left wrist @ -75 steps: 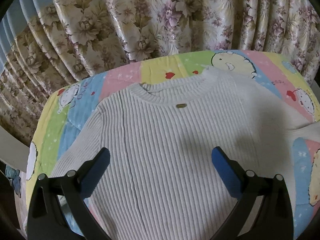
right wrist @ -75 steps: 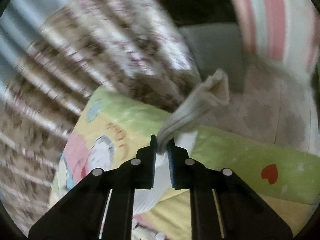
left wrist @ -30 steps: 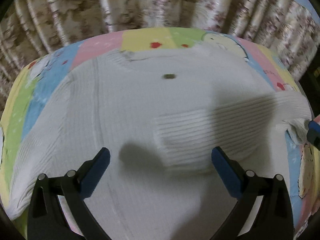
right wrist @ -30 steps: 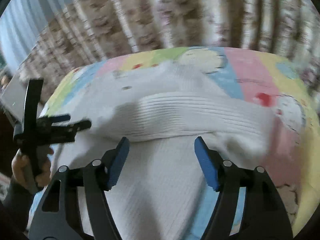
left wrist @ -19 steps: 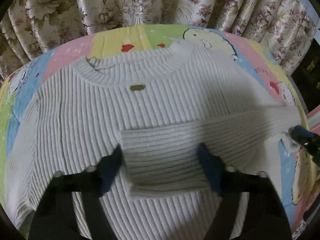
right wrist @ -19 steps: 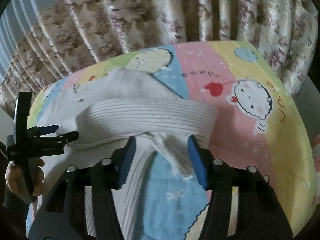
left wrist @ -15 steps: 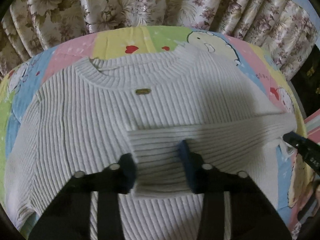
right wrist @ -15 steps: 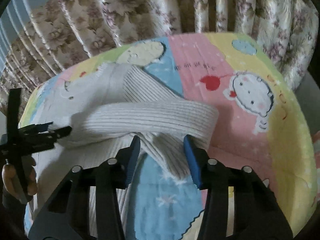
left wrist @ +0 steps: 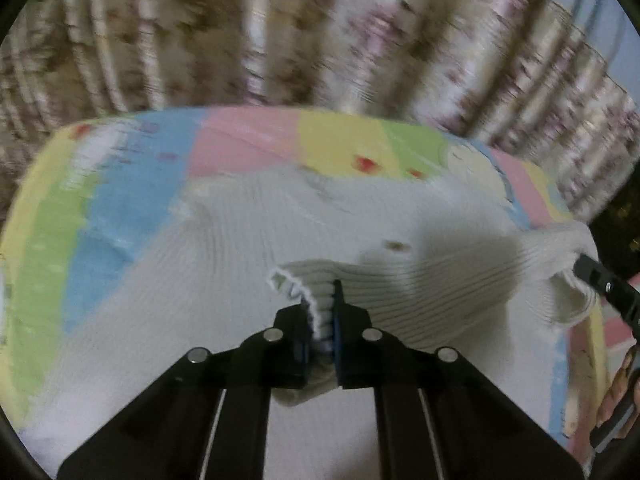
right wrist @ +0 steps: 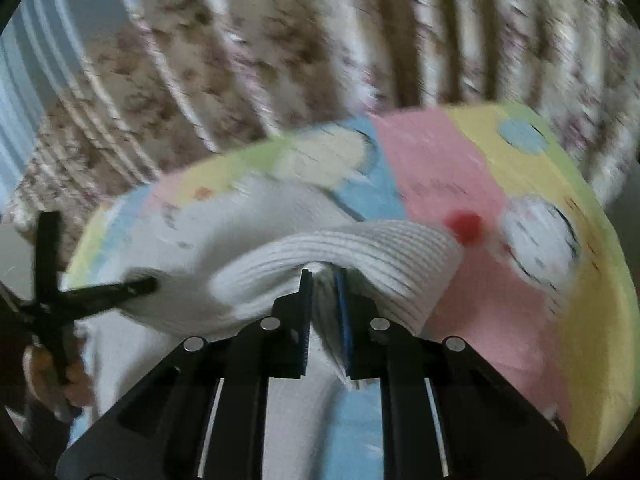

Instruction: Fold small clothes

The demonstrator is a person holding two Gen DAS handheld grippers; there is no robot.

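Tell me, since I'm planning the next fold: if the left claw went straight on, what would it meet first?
The left claw is already shut on the sleeve cuff. Straight ahead lies more sleeve, then the sweater chest, probably; blur leaves depth unclear.

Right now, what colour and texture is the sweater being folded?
Off-white, ribbed knit sweater; the ribs show best in the left wrist view, at the sleeve cuff.

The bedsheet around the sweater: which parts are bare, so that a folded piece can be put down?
Bare bedsheet lies left of the sweater and behind its collar, up to the curtain. Another bare patch lies right of the folded sleeve. The middle is crowded: the left gripper and right gripper both grip the sweater.
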